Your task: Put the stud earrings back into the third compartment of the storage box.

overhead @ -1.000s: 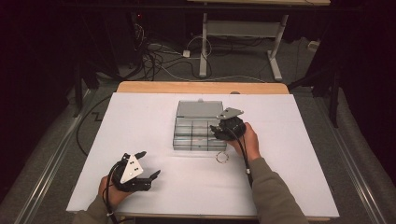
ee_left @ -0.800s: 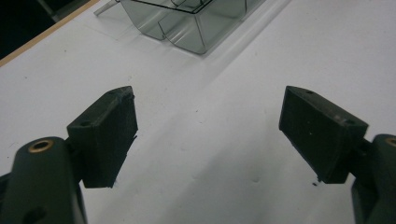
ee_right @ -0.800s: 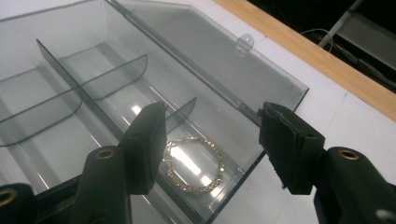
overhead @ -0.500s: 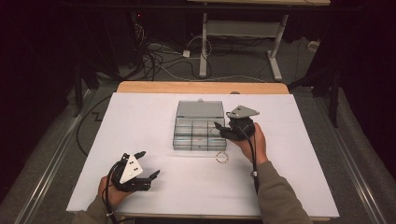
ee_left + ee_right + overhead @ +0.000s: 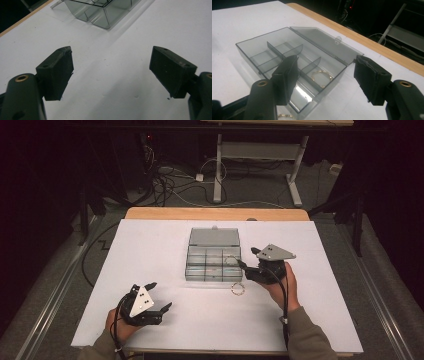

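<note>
Organizer box of clear grey-tinted plastic sits near the middle of the table, toward its far edge. Its hinged lid lies folded open flat behind it, with a small latch tab at the lid's far edge. Thin partitions divide the interior into a grid of small compartments; in the right gripper view the walls look smooth and glossy, reflecting light at the near corner. The table itself is covered in white, with a strip of bare wood showing along the far edge.

Right tool is held in the person's right hand, just beside the box's right side, jaws pointing toward it. Its jaws have just been opening and now stand wide apart with nothing between them.

Left tool is held low at the near left of the table, well apart from the box. Its jaws stand wide open and empty above bare white surface.

Gold chain bracelet lies coiled in the compartment at the box's right end. A second bracelet lies on the table just in front of the box's near right corner, apart from both tools.
</note>
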`<action>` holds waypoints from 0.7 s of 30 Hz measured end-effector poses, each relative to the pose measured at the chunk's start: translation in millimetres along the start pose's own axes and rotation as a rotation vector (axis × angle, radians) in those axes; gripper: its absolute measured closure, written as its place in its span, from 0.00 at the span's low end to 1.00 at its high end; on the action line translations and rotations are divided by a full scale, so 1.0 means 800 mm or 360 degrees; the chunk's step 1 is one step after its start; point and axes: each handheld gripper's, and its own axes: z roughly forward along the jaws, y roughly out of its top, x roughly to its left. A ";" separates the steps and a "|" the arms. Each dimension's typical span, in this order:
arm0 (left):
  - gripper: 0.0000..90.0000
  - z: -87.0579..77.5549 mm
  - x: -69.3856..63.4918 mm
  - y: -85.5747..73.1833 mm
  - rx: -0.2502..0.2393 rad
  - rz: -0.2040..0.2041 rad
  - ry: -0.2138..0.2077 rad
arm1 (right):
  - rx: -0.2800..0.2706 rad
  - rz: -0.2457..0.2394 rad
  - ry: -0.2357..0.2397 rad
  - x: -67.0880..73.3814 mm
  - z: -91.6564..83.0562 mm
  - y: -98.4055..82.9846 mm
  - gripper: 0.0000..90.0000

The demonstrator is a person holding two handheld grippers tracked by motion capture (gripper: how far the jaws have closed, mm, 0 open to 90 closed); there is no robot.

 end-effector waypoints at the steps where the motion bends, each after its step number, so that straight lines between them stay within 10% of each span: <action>1: 0.20 0.000 0.000 0.000 0.0001 0.0004 0.0000 | -0.0007 -0.0004 0.0000 0.001 -0.005 -0.001 0.39; 21: 0.20 -0.003 -0.001 0.003 -0.0005 0.0030 0.0022 | 0.0232 -0.0041 0.0187 0.027 -0.023 -0.062 0.28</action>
